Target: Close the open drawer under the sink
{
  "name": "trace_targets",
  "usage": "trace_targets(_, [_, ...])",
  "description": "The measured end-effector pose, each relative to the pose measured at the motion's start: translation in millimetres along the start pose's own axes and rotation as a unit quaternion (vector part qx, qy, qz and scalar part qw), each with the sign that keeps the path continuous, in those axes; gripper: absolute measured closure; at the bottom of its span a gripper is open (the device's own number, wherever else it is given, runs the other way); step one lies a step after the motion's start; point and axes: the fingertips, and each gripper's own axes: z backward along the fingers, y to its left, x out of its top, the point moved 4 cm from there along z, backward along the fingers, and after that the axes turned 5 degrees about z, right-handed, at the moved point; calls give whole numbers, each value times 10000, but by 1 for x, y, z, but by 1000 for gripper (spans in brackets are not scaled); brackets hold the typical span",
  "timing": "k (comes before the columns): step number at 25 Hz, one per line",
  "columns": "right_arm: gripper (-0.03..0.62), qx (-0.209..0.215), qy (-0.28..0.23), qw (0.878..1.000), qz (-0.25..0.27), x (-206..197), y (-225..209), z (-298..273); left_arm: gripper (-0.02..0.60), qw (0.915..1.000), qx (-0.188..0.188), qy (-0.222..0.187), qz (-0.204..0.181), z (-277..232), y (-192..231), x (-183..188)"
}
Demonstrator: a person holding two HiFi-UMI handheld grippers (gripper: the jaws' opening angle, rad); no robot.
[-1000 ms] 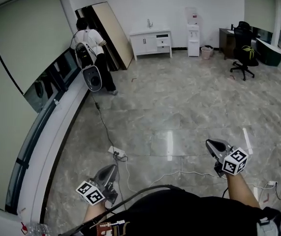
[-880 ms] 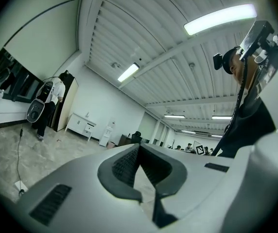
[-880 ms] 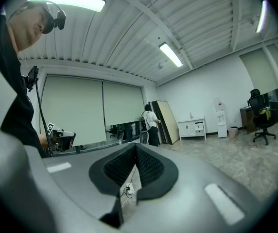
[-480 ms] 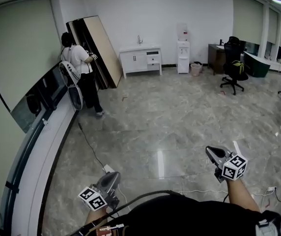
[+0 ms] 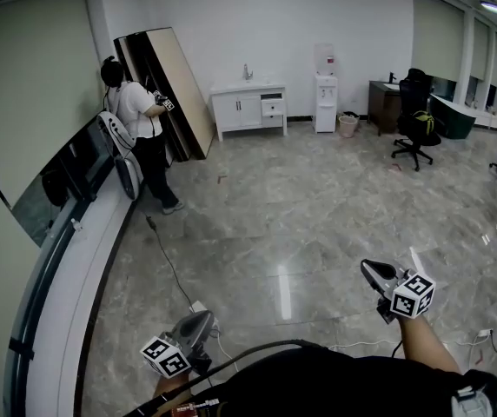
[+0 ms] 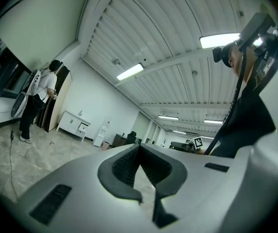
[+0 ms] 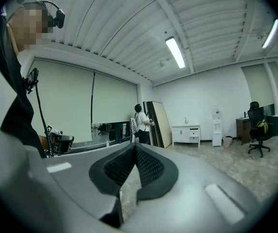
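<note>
Head view: both grippers are held low at the near edge of the frame, far from the job. The left gripper (image 5: pixel 199 321) has its jaws pressed together on nothing, and the right gripper (image 5: pixel 369 270) is the same. Each gripper's own view shows the ribbed pads meeting at the tip with only room behind them.

The white sink cabinet (image 5: pixel 248 108) stands against the far wall, well apart from the grippers, with the water dispenser (image 5: pixel 324 90) just to its right. The drawer (image 5: pixel 272 105) sits in the cabinet's right section, below the countertop, and appears to stand out a little from the cabinet face.

Several things could go wrong from here:
- A cable (image 5: pixel 167 264) and a power strip (image 5: pixel 198 306) lie on the floor near the left gripper, so a foot could catch on them.
- A person (image 5: pixel 135 129) stands by the left wall, near one line of approach.
- At the cabinet, a push with a narrow closed tip off to one side could skew the drawer, and a hard shove would slam it.

The drawer front faces out into the room, toward the wearer. Its long edge runs level along the wall, and it likely slides straight back toward that wall — at this range it is too small to judge more.
</note>
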Motion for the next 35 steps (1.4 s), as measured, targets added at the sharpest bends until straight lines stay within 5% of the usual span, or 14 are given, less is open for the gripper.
trace_targets(10, [592, 526, 0, 9986, -29, 7, -52, -107, 581, 9989, 460, -117, 39, -24, 56, 16])
trace_targets(21, [592, 1214, -245, 9922, 110, 31, -202, -210, 581, 9916, 1162, -544, -185, -153, 93, 64])
trace_targets(27, [592, 1182, -197, 9928, 34, 15, -282, -224, 581, 9921, 1099, -582, -135, -239, 106, 68])
trace_targets(35, [592, 893, -110, 9958, -173, -4, -333, -231, 581, 9958, 851, -316, -83, -310, 139, 75])
